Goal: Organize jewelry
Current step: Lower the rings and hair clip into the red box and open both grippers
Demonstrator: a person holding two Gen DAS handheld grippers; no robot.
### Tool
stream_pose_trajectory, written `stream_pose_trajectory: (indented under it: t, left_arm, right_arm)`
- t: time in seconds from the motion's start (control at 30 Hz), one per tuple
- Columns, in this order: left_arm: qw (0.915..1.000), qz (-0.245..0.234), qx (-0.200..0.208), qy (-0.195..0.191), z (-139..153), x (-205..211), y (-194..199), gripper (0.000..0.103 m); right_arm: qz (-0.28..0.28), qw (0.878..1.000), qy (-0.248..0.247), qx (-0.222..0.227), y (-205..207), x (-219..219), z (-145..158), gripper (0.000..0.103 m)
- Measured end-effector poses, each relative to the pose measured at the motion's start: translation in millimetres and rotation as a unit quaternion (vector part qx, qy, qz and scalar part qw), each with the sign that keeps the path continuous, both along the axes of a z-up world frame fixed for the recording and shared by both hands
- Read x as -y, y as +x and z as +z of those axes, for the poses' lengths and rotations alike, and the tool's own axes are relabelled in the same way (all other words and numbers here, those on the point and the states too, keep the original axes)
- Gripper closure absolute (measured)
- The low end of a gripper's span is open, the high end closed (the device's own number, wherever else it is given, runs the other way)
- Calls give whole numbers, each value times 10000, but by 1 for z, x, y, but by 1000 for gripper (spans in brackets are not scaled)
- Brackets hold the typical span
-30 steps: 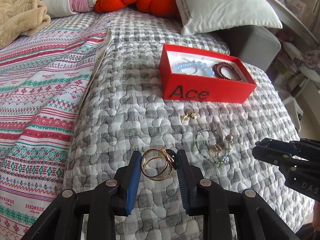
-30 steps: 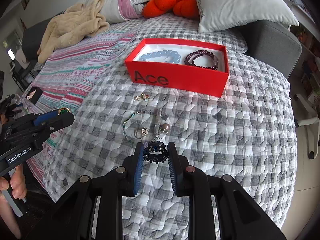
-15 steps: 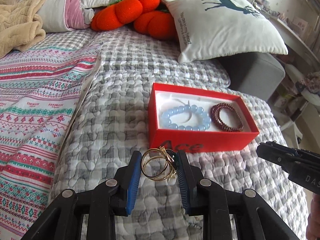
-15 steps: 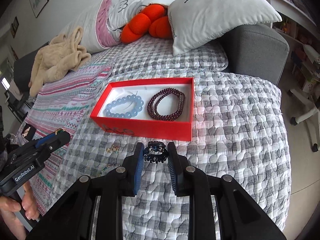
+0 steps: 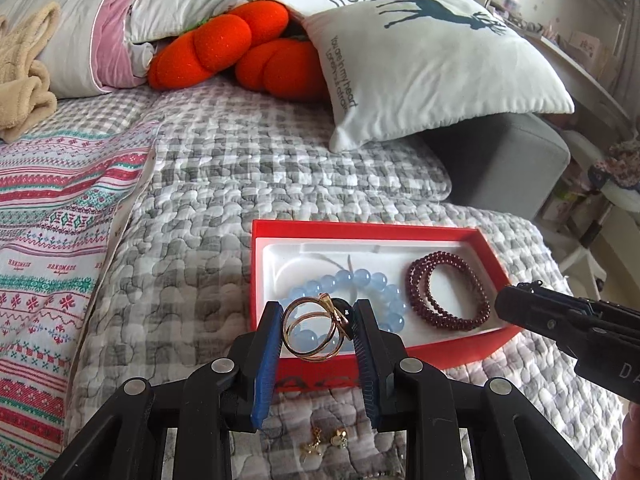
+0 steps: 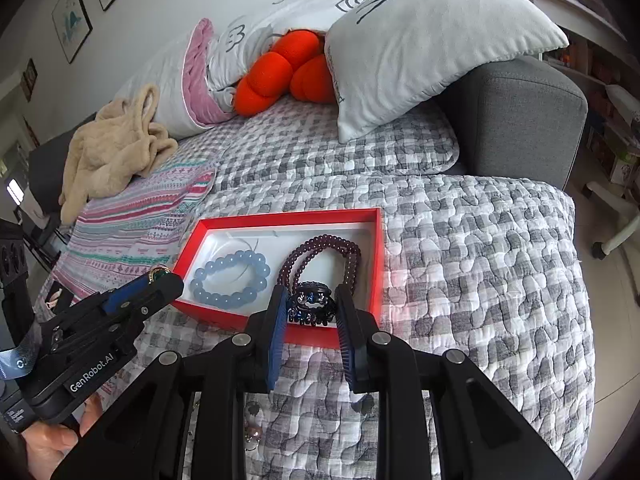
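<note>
The gold ring [image 5: 314, 330] is polished metal, shiny, pinched between ribbed blue rubbery pads [image 5: 265, 360] on the matt black plastic left gripper [image 5: 316, 356]. The dark ring [image 6: 310, 305] looks glossy and faceted, clamped in the right gripper [image 6: 310, 336] of the same matt plastic. The red box [image 5: 400, 232] is smooth matt card with a white moulded liner; inside it the blue bead bracelet [image 5: 360, 280] is translucent and glossy, the maroon bead bracelet [image 5: 448, 296] shiny. Under the box the checked quilt [image 5: 200, 240] is puckered cloth; behind the box the white cushion [image 5: 432, 64] is plain woven fabric
</note>
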State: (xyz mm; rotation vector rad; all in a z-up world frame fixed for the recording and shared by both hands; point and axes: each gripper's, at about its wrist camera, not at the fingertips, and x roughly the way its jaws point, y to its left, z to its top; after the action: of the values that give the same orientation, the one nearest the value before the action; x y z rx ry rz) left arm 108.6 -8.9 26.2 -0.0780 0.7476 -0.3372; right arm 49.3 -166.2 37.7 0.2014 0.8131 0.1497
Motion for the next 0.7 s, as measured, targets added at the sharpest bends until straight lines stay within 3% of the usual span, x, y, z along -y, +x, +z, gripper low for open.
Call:
stream_pose_trajectory:
  t: [0.27,0.4,0.53,0.7]
  left_arm:
    - [9997,57,-221,-37,-13,2,17,73]
    - [9998,-8,-206,-73,-12,3,16,60]
    - [9999,4,-129,57,-6,6,10,60]
    - [9999,17,-105,48,2,-1,1,51]
  right_arm:
    - [91,9998,-117,-154,13,-2,-15,78]
    - [92,9997,-128,-177,15,-2,-17,77]
    - [82,9997,12,-232,15,1,-17,77]
    - [75,9997,148,-191,12,4,-10,77]
